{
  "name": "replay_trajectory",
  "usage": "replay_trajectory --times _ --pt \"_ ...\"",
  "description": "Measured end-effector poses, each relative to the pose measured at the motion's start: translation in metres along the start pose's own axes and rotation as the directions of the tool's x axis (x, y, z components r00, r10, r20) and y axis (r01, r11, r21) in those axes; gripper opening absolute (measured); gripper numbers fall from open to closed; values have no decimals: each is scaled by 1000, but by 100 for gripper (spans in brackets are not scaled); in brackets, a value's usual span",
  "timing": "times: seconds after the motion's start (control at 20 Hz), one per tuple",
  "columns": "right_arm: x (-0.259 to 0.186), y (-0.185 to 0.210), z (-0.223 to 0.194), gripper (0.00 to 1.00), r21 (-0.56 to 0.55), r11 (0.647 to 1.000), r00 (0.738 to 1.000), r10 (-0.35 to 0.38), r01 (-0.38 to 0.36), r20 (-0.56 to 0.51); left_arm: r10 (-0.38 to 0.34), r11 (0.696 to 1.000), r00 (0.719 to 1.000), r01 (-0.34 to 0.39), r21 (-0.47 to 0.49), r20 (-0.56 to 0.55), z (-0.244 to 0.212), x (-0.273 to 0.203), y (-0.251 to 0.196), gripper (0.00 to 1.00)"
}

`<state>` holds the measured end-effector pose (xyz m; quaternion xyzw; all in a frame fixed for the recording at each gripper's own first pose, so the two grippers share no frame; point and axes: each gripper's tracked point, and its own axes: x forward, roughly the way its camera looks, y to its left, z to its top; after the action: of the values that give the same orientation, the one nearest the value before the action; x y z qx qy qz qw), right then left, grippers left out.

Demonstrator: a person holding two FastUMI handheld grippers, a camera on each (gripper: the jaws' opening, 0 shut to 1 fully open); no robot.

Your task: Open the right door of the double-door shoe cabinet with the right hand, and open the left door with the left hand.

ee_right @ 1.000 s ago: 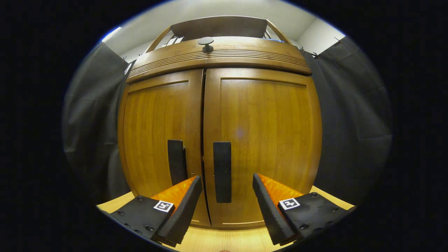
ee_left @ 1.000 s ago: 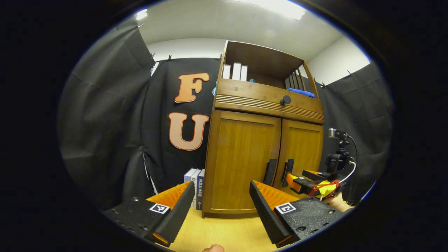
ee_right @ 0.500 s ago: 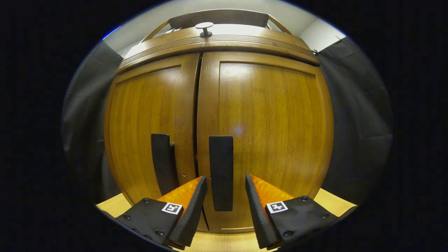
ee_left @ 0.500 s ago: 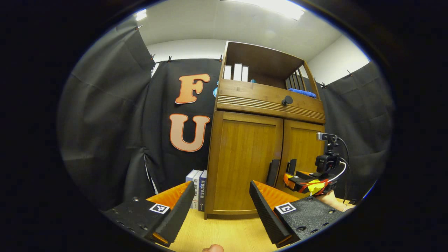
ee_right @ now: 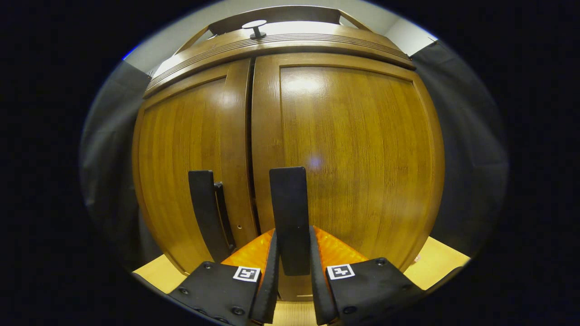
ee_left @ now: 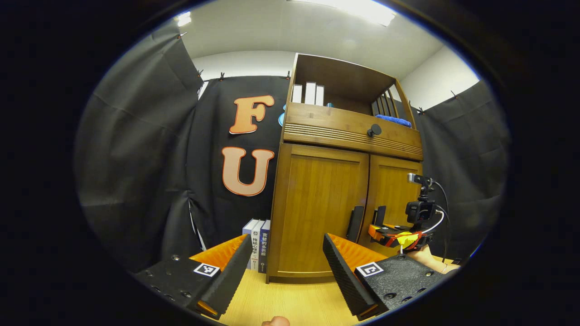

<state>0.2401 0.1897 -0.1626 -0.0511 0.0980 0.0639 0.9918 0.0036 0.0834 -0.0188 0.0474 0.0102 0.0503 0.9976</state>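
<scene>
The double-door shoe cabinet of glossy brown wood [ee_right: 353, 149] stands on the pale wooden floor; its rigid hinged right door is best taken by the flat black upright handle [ee_right: 290, 217] beside the centre seam. A second ago the right gripper [ee_right: 293, 271] stood wide; now its fingers have closed in against that handle's sides and look to be grasping it. The left gripper [ee_left: 287, 267] remains released, well short of the left door's black handle [ee_left: 355, 223].
</scene>
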Motion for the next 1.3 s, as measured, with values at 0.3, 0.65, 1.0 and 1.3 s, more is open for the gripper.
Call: replay_trajectory --times 0.3,0.65,1.0,1.3 --pt "-12 -1 -1 37 5 1000 1000 22 -22 -5 21 1000 1000 -21 -4 0 3 -6 2 94" --pt "-43 -5 -1 27 25 996 996 86 -86 -9 36 999 999 -36 -3 7 12 -19 -6 94" --pt "-82 -20 -2 31 20 992 993 121 -121 -9 30 999 999 -31 12 20 23 -36 -22 94" --pt "-116 -40 -4 29 23 990 990 139 -139 -2 -5 1000 1000 5 17 28 29 -47 -46 94"
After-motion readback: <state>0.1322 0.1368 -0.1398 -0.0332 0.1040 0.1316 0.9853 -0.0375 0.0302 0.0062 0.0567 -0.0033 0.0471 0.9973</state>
